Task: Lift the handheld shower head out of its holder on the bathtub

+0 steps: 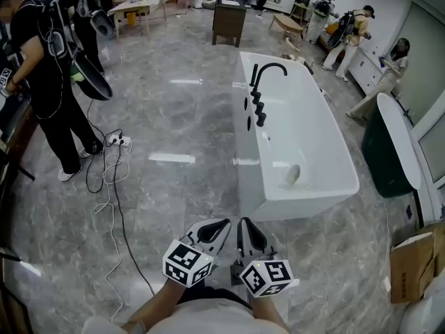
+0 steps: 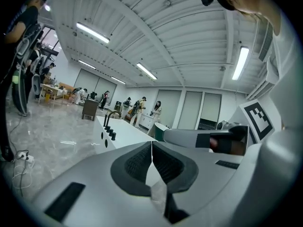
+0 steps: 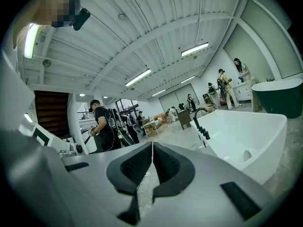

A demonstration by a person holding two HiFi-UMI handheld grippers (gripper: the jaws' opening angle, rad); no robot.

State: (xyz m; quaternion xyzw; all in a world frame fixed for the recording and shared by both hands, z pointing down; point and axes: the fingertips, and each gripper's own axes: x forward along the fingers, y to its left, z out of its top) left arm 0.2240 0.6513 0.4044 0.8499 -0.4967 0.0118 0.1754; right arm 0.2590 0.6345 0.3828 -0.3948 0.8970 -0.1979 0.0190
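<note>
A white bathtub point(image 1: 306, 186) stands on the marble floor ahead of me. On its left rim are a black arched faucet point(image 1: 268, 72) and a row of black fittings point(image 1: 259, 108); the shower head among them is too small to pick out. Both grippers are low in the head view, side by side and well short of the tub. The left gripper point(image 1: 221, 226) is shut and empty, and so is the right gripper point(image 1: 247, 223). The left gripper view shows its jaws point(image 2: 151, 145) meeting, with the tub point(image 2: 120, 130) far off. In the right gripper view the jaws point(image 3: 152, 148) touch, with the tub point(image 3: 246, 136) at the right.
A person in black point(image 1: 49, 82) stands at the left beside a power strip point(image 1: 115, 141) and cables point(image 1: 111, 186) trailing over the floor. A dark green tub point(image 1: 386, 152) and a cardboard box point(image 1: 414, 263) are at the right. A dark cabinet point(image 1: 228, 21) and several people are beyond.
</note>
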